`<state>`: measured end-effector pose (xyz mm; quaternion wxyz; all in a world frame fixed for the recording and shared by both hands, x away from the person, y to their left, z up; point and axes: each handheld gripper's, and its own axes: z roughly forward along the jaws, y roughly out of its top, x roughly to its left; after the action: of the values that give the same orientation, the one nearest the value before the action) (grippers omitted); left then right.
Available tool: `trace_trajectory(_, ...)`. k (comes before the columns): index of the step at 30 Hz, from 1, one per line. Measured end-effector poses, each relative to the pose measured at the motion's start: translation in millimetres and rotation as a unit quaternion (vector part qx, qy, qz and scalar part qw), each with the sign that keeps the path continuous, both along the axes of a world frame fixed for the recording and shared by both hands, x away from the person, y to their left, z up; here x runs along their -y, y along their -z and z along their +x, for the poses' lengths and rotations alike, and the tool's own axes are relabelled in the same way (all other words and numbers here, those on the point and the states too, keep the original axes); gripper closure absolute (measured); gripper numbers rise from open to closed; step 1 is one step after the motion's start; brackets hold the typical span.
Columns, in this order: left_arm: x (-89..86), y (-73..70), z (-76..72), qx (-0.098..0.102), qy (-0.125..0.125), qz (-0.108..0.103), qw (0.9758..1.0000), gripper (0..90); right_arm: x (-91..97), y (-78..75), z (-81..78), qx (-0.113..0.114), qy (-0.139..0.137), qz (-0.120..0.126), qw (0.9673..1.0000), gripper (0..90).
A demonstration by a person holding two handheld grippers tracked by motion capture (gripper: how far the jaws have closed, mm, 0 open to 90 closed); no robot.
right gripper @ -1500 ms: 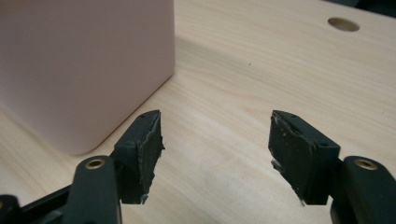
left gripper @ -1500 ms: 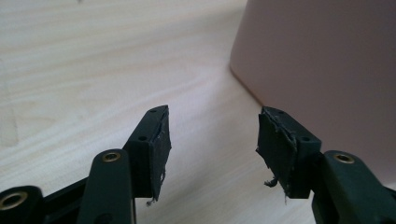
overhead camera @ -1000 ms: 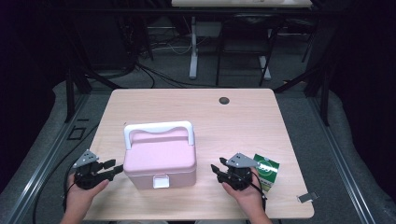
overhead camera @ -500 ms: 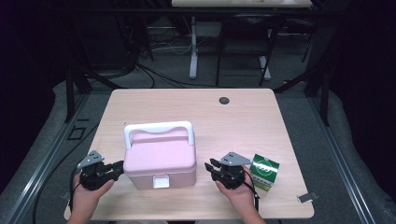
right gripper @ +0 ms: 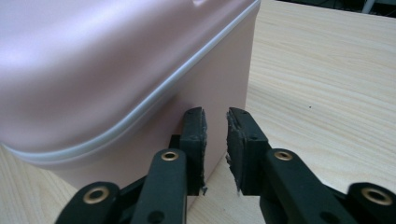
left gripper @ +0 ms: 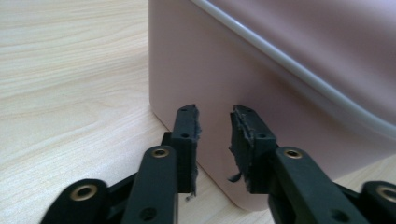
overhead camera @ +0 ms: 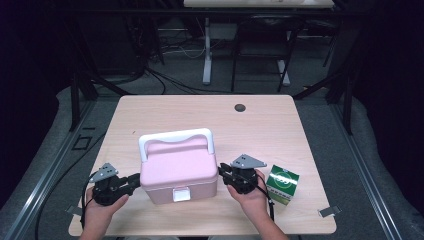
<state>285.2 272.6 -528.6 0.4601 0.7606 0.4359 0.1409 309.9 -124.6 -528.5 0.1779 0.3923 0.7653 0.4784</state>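
Squeeze pink box [overhead camera: 178, 170] evenly between left gripper [overhead camera: 134, 182] and right gripper [overhead camera: 223, 174] (jaws narrow, just been closing, empty); keep level.

high cam sits above person's side, looks fwd & down over whole worktop [overhead camera: 280, 125]; both gripper cams ride low, v. close to pink box [overhead camera: 177, 170], shared by all 3 views
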Motion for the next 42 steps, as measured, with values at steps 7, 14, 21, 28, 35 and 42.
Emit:
trace_trajectory(7,8.8,-5.0,-4.1,-0.001,-0.006,0.021,0.9998,83.6,-5.7,1.9,-5.6,-0.002,0.0,-0.002,1.0,90.0)
trace_trajectory(14,12.6,-6.5,-3.1,-0.001,-0.014,0.028,0.9995,89.6,-7.9,-1.5,-9.1,-0.009,0.002,-0.016,0.9998,90.0)
trace_trajectory(21,15.2,-7.8,-2.8,-0.005,-0.001,0.029,0.9996,89.8,-3.1,-5.4,-23.6,-0.015,-0.006,-0.036,0.9992,90.0)
trace_trajectory(28,22.6,-8.6,-5.0,-0.013,0.023,0.025,0.9993,89.8,5.5,-6.4,-36.4,-0.017,-0.002,-0.038,0.9991,90.0)
trace_trajectory(35,34.9,-10.1,-13.9,-0.019,0.054,0.029,0.9979,89.8,23.2,-8.4,-50.2,-0.031,-0.001,-0.036,0.9988,90.0)
trace_trajectory(42,37.7,-10.1,-17.3,-0.024,0.068,0.025,0.9971,89.7,30.7,-6.3,-59.9,-0.027,-0.001,-0.028,0.9993,90.0)
